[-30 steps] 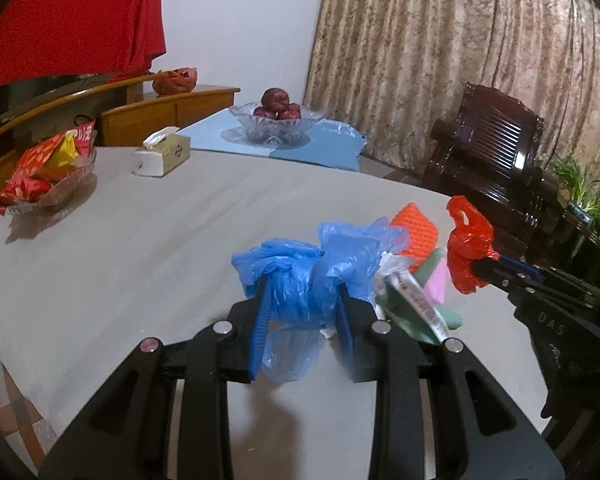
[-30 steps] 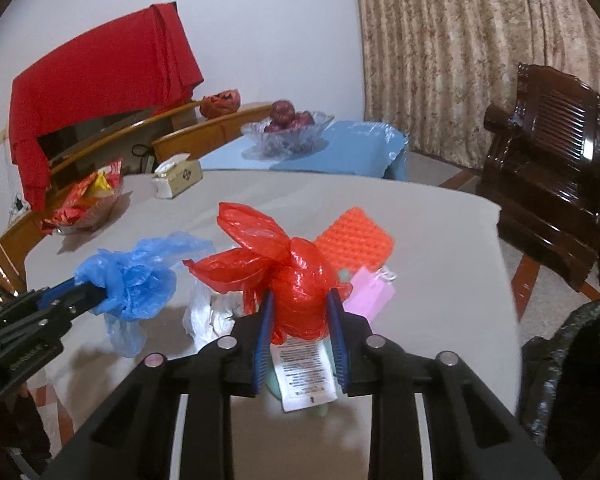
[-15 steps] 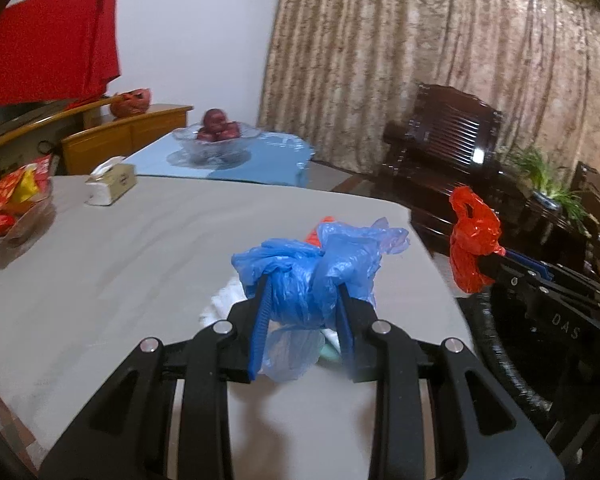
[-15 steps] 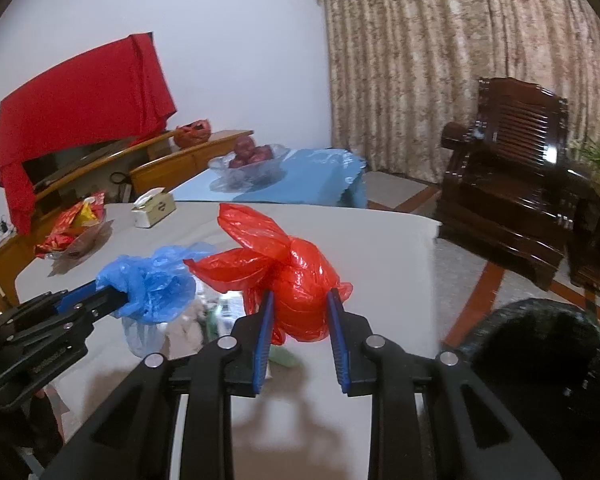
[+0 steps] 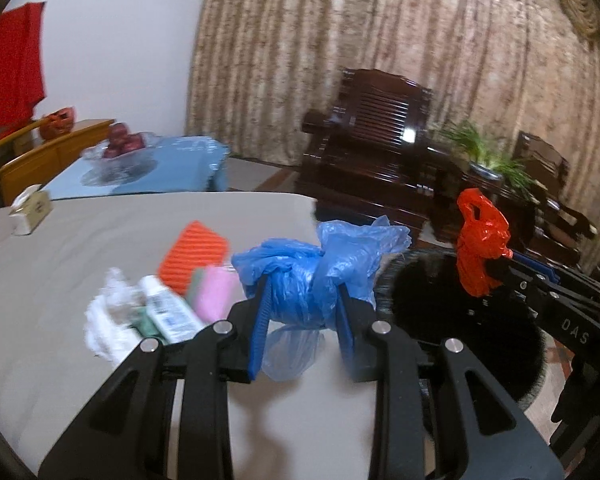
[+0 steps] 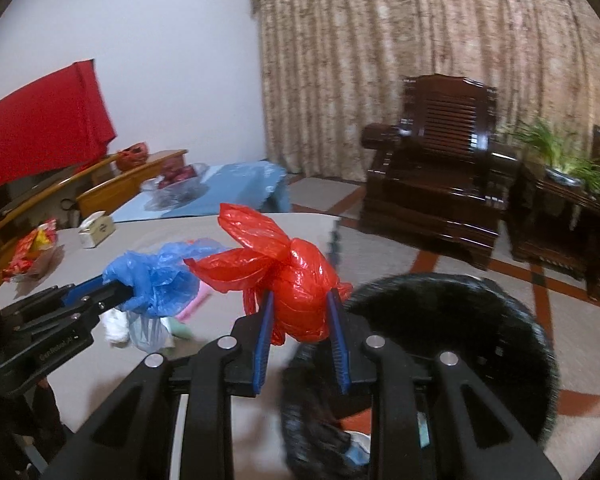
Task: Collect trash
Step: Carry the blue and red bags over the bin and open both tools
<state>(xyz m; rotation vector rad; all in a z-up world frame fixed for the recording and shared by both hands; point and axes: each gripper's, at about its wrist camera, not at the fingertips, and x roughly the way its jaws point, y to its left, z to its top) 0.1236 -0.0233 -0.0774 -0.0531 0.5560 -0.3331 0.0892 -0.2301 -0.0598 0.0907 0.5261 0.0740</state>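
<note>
The left gripper (image 5: pixel 302 312) clamps a knotted blue bag (image 5: pixel 312 276), crinkled and glossy, its loose handles trailing toward the black-lined bin (image 5: pixel 440 304) just beside it. The right gripper (image 6: pixel 300 320) pinches a knotted red bag (image 6: pixel 296 280) at the bin's near rim, handles fanning away from the bin. Beyond the bin stands a dark wooden armchair (image 6: pixel 440 160).

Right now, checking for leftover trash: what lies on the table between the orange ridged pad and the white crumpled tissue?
In the left wrist view, a pink packet, something green and a small white tube lie between orange pad and tissue.
</note>
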